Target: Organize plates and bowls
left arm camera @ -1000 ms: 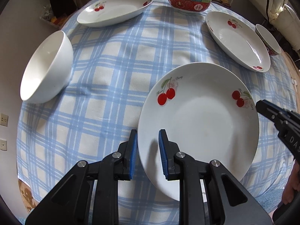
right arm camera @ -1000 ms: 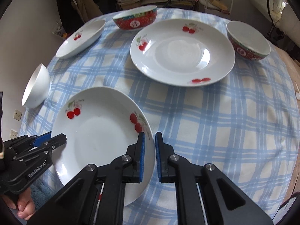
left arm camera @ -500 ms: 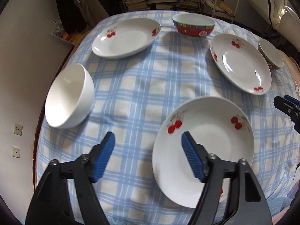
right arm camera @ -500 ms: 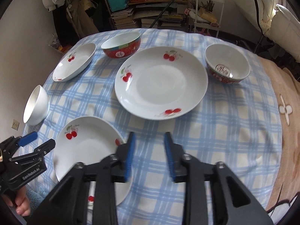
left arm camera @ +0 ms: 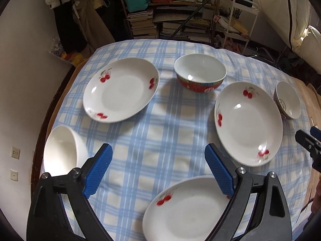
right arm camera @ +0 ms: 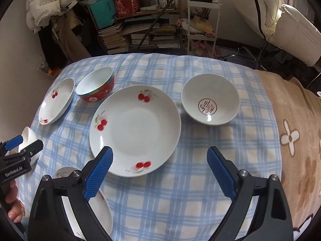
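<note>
Three white cherry plates lie on the blue checked cloth: a near plate (left arm camera: 188,208), a right plate (left arm camera: 248,122) and a far-left plate (left arm camera: 120,89). A red bowl (left arm camera: 200,76), a bowl with a red emblem (left arm camera: 287,100) and a plain white bowl (left arm camera: 60,152) stand around them. My left gripper (left arm camera: 158,170) is open and empty, above the near plate's far rim. My right gripper (right arm camera: 160,170) is open and empty, above the near edge of the middle plate (right arm camera: 134,128). The emblem bowl (right arm camera: 210,104) and red bowl (right arm camera: 96,87) lie beyond it.
The round table (left arm camera: 160,140) drops off at the left beside a wall with sockets. A tan flowered blanket (right arm camera: 297,140) lies at the right. Bookshelves and a white cart (right arm camera: 200,20) stand behind the table. The left gripper shows at the right wrist view's left edge (right arm camera: 20,148).
Both grippers let go of the near plate, opened wide and pulled back and up. The near plate now rests on the cloth.
</note>
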`<state>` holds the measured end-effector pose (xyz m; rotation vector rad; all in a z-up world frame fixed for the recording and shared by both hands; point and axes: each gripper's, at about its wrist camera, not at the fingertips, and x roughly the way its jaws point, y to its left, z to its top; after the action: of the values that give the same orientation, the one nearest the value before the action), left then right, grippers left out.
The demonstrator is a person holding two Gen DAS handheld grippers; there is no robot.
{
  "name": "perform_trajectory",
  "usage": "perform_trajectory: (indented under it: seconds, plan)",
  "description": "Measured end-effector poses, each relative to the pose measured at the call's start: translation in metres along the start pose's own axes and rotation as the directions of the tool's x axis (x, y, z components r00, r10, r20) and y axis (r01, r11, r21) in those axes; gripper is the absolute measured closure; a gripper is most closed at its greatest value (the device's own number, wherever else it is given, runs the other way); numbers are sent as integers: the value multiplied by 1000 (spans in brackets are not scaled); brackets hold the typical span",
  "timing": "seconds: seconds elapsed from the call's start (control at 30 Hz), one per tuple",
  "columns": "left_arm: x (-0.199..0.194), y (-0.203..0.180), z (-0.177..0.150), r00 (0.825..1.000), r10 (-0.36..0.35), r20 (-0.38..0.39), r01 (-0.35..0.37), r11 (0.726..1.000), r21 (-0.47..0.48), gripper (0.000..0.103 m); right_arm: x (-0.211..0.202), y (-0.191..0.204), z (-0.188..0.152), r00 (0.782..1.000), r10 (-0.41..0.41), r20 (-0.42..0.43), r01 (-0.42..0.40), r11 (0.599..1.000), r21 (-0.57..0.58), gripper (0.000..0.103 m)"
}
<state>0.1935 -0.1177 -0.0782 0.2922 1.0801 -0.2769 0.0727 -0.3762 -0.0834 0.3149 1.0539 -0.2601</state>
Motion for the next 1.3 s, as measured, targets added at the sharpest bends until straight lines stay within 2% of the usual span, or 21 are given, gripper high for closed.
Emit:
perform_trajectory:
  seconds: [0.23, 0.6, 0.7, 0.8, 0.97, 1.07, 1.13, 1.17, 1.23, 1.27, 1.3]
  plan:
    - [32, -22, 25, 998, -61, -24, 61, 998, 19, 11, 23, -13, 19, 998, 18, -55, -17, 1000, 20, 4]
    - [82, -48, 37, 992, -83, -93, 87, 996, 35, 11, 57, -23, 20, 990, 36, -133, -31, 998, 46, 4]
    - [91, -53, 38, 992, -75, -103, 81, 996, 47, 11, 62, -24, 21, 990, 79, -114, -74, 996, 48, 4]
    - [100, -57, 38, 989, -87, -117, 93, 995, 44, 11, 72, -25, 22, 988, 64, -137, -58, 997, 50, 6]
    - [109, -63, 38, 986, -110, -124, 117, 992, 51, 15, 82, -26, 21, 989, 58, -137, -51, 997, 56, 20]
    - [113, -66, 39, 981, -135, -136, 143, 988, 54, 29, 83, -22, 22, 990, 58, -128, -56, 998, 21, 32]
    - [117, -69, 39, 977, -155, -146, 164, 985, 53, 45, 87, -23, 23, 988, 62, -139, -60, 998, 25, 49]
    - [118, -71, 38, 974, -170, -148, 179, 982, 51, 48, 90, -25, 23, 987, 69, -146, -65, 997, 31, 55]
    - [117, -76, 37, 973, -186, -136, 195, 979, 59, 64, 95, -27, 22, 984, 81, -160, -75, 996, 42, 79]
    - [115, -79, 36, 974, -188, -126, 198, 978, 71, 67, 97, -29, 22, 983, 78, -165, -72, 996, 46, 82]
    - [114, -82, 36, 973, -196, -121, 207, 975, 77, 75, 97, -32, 21, 984, 77, -163, -70, 996, 51, 87]
